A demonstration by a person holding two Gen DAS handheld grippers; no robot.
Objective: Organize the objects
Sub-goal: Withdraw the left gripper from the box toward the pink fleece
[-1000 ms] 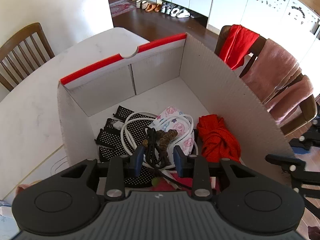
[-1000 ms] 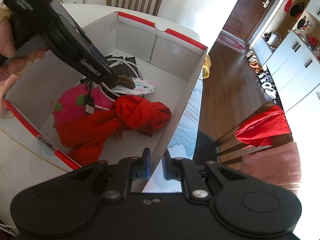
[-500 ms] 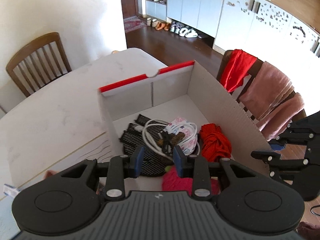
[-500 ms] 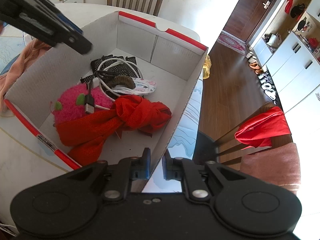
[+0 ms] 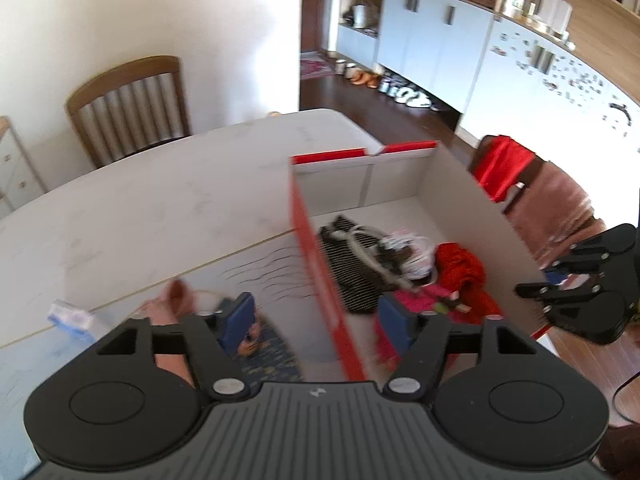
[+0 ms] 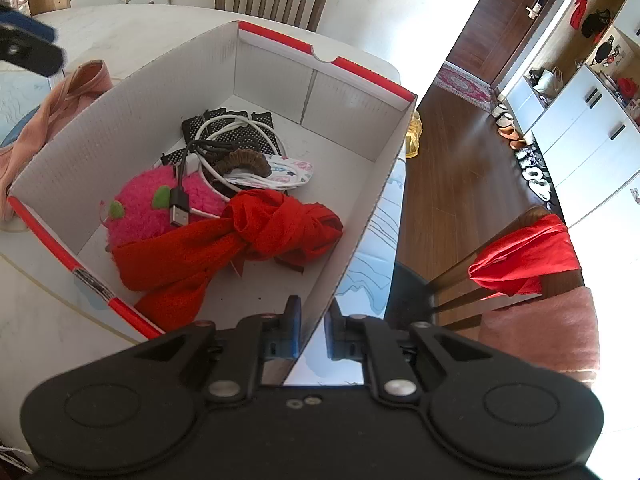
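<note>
The corrugated cardboard box (image 6: 352,92), red-rimmed, is sitting on the pale marbled table (image 5: 140,200). Inside it are lying a knotted red cloth (image 6: 280,224), a fuzzy pink plush (image 6: 148,204), a coiled white cable (image 6: 240,128) and a black USB plug (image 6: 179,207). The right gripper (image 6: 310,330) is pinching the box's near wall. The left gripper (image 5: 316,320) is opening, its blue pads either side of the box's left wall without touching it. No writing is legible.

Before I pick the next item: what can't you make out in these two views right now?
- Left wrist view: things beside the box, a pinkish cloth and a small blue-white packet, are motion-blurred and partly behind the left gripper; unidentifiable.
- Right wrist view: the pink cloth is mostly behind the box wall.
- The white cable ends lie under other items.
</note>
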